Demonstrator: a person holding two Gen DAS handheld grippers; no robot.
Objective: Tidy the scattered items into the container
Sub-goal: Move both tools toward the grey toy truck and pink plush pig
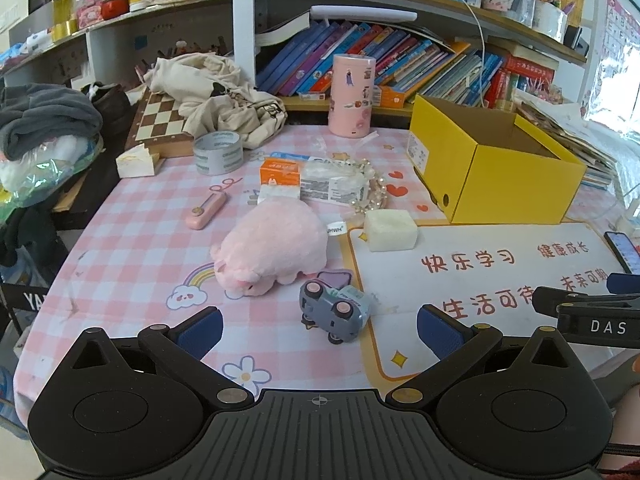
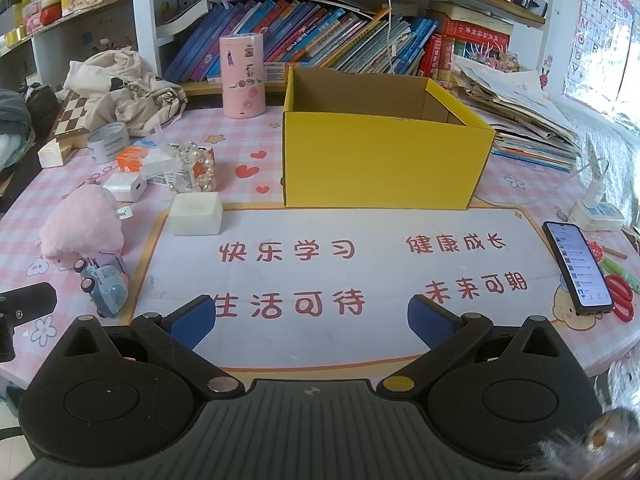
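An open yellow cardboard box (image 1: 516, 176) (image 2: 380, 168) stands at the back of the pink checked table. Scattered to its left lie a pink plush toy (image 1: 272, 246) (image 2: 82, 222), a small grey-blue toy car (image 1: 334, 310) (image 2: 104, 286), a white block (image 1: 391, 230) (image 2: 196, 213), a pearl string (image 1: 370, 190) (image 2: 202, 172), small orange-and-white boxes (image 1: 280, 178) (image 2: 134, 158), a pink pen-like case (image 1: 206, 210) and a tape roll (image 1: 218, 152) (image 2: 107, 142). My left gripper (image 1: 320, 332) hangs open just in front of the toy car. My right gripper (image 2: 312, 322) is open over the white mat, empty.
A tall pink canister (image 1: 352, 96) (image 2: 243, 76) stands behind the items. A chessboard (image 1: 160, 120) and crumpled cloth (image 1: 216, 96) lie back left. A phone (image 2: 578, 266), red scissors (image 2: 620, 296) and a white charger (image 2: 596, 210) sit at the right edge. Bookshelves rise behind.
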